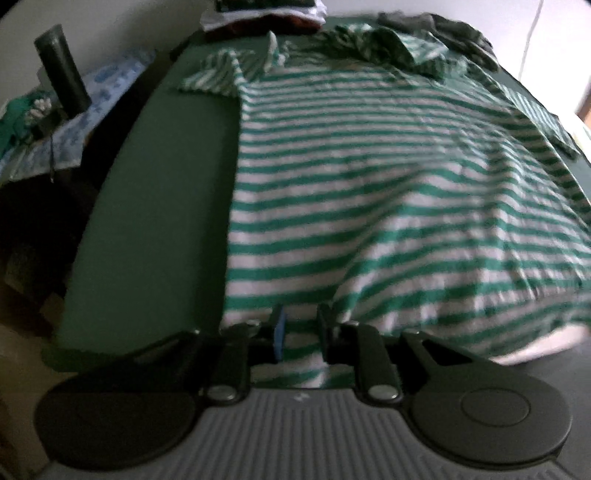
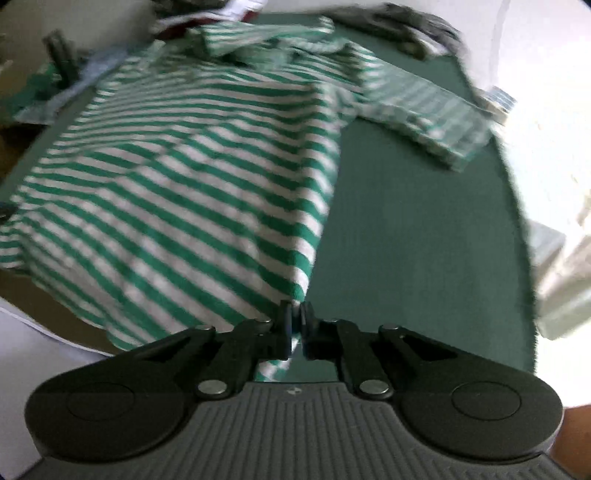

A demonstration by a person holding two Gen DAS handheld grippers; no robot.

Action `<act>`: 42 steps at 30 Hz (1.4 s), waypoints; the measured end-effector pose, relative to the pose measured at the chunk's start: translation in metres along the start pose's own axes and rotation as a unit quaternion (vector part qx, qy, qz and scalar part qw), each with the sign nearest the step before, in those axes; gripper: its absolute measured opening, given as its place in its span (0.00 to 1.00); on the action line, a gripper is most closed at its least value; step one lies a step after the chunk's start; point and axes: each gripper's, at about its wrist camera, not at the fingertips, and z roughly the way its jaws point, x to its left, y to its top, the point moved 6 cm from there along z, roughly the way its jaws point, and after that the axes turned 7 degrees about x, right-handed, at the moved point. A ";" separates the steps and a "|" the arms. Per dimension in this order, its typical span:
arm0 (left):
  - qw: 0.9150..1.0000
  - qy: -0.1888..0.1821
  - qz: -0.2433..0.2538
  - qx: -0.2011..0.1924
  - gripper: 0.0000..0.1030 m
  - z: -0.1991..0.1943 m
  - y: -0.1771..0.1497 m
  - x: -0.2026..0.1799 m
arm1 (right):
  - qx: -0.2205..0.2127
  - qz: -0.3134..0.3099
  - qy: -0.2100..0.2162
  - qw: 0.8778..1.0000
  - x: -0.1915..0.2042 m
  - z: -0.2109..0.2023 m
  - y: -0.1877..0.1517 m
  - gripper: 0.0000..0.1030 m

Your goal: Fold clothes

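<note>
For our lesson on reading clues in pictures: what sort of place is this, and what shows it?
Probably a room in a home, at a table used for folding laundry. A striped shirt lies spread on a green table, folded clothes are stacked at the far end, and more loose garments wait beside them.

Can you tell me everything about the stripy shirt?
The stripy shirt has green and white bands and looks like soft knit. It lies spread on the green table, collar rumpled at the far end, short sleeves out sideways. The left gripper and the right gripper each hold a corner of its near hem.
</note>
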 end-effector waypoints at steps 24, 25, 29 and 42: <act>0.995 -0.076 0.067 -0.021 0.40 0.012 0.070 0.003 | -0.006 0.073 0.083 0.994 0.056 0.021 0.046 0.37; 0.994 -0.079 0.074 -0.013 0.40 0.014 0.068 0.004 | -0.002 0.076 0.090 0.993 0.062 0.020 0.044 0.37; 0.990 -0.091 0.109 0.015 0.43 0.021 0.061 0.006 | 0.018 0.069 0.117 0.991 0.083 0.019 0.043 0.37; 0.952 -0.137 0.240 -0.134 0.71 0.010 0.171 -0.124 | -0.080 0.240 -0.093 0.963 -0.086 0.019 0.109 0.50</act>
